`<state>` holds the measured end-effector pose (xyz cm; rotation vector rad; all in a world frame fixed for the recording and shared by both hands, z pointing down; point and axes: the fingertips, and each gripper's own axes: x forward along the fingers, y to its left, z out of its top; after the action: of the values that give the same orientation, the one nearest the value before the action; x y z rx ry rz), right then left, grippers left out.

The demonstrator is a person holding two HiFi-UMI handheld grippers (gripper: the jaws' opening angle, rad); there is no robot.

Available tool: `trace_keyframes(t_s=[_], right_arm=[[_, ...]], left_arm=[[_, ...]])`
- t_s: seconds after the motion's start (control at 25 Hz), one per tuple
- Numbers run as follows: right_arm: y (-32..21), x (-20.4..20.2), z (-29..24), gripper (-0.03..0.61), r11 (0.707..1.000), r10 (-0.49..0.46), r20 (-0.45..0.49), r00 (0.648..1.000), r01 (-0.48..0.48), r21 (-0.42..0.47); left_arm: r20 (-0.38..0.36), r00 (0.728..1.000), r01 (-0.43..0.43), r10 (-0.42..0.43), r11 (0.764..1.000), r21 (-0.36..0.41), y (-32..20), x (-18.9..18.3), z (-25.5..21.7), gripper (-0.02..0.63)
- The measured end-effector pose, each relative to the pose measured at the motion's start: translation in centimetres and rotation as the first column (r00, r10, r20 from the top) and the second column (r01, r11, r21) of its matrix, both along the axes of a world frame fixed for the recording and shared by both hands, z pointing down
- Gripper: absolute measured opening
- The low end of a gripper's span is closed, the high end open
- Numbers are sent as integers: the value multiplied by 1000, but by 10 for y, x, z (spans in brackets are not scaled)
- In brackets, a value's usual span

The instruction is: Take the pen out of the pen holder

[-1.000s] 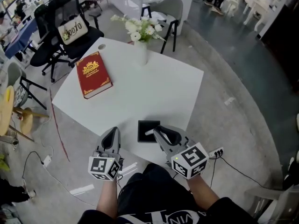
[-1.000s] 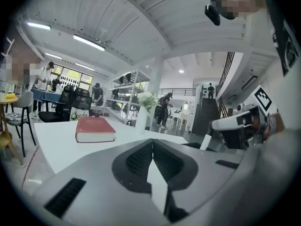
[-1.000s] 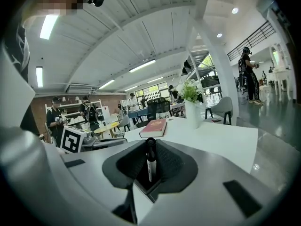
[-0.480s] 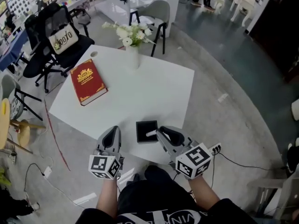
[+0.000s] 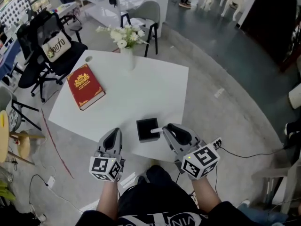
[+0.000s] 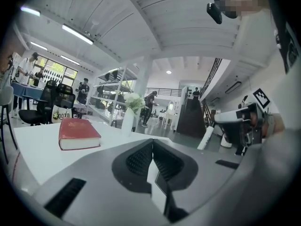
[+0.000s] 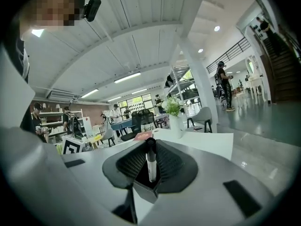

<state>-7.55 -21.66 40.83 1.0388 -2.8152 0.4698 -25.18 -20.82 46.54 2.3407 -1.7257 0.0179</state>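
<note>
A black square pen holder (image 5: 146, 129) stands near the front edge of the white table (image 5: 155, 86). My right gripper (image 5: 164, 128) is shut on a white pen (image 5: 155, 130) with a black cap, just above the holder's right side. In the right gripper view the pen (image 7: 150, 166) stands upright between the pads, its lower end over the holder's opening (image 7: 143, 188). My left gripper (image 5: 113, 136) hovers left of the holder, shut and with nothing in it; in its own view the left gripper (image 6: 152, 143) shows its pads meeting.
A red book (image 5: 84, 86) lies at the table's left. A vase of white flowers (image 5: 126, 55) stands at the far edge. A black office chair (image 5: 47, 46) and a grey chair (image 5: 153, 13) stand beyond the table. A cable with a power strip (image 5: 217, 145) lies on the floor.
My right gripper has risen a little and shifted right with the pen in it. The left gripper has stayed about where it was.
</note>
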Motion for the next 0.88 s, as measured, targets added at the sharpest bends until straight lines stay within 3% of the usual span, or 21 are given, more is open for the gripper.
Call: trace_keyframes(t_s=[0.52, 0.88], right_arm=[[5, 17, -25, 75, 994, 96, 49, 994, -98, 45], [2, 31, -31, 75, 986, 142, 33, 989, -144, 78]], left_arm=[[1, 999, -46, 46, 999, 11, 6, 0, -5, 5], [3, 998, -67, 67, 997, 26, 3, 5, -10, 5]])
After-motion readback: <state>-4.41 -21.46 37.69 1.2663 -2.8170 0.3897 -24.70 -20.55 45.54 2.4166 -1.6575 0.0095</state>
